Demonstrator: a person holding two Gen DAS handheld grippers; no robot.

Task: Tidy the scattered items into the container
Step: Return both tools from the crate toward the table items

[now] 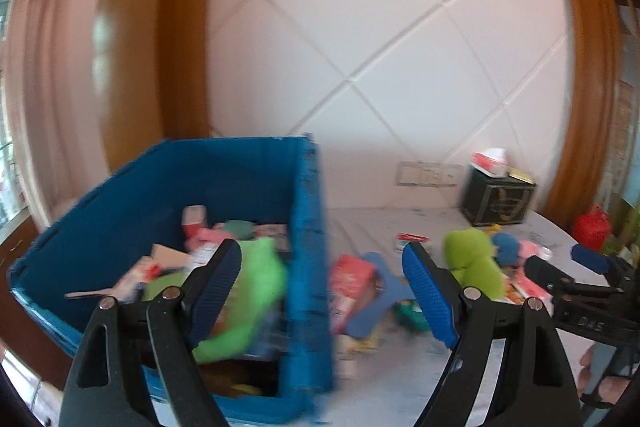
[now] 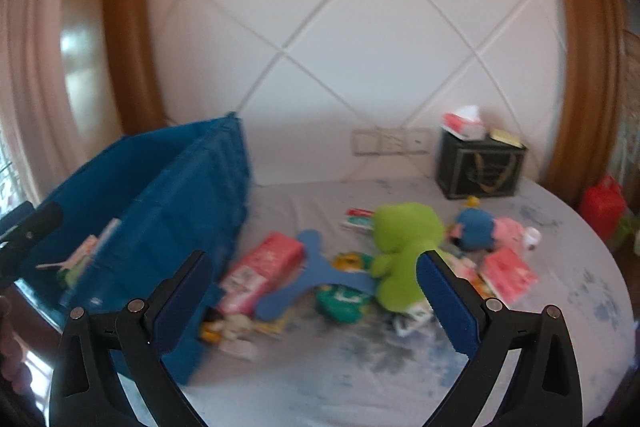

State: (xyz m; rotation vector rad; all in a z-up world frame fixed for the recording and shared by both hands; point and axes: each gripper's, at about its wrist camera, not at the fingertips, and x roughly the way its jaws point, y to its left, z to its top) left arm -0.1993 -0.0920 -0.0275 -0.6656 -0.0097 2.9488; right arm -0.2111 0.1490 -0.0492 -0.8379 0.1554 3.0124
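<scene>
While both of my grippers are hanging over the table (image 2: pixel 580 287), I am looking at a blue, ribbed, open-topped container (image 1: pixel 308 247) sitting at about nine o'clock of the scattered pile. My left gripper (image 1: pixel 322 291) is standing spread wide with nothing between its jaws, straddling the container's near corner; a lime plush (image 1: pixel 256 287) and cartons are lying inside. My right gripper (image 2: pixel 314 303) is also gaping empty above a green frog plush (image 2: pixel 404 251), a flat blue boomerang-like piece (image 2: pixel 320 275) and a pink carton (image 2: pixel 264 271) at the container's three o'clock.
</scene>
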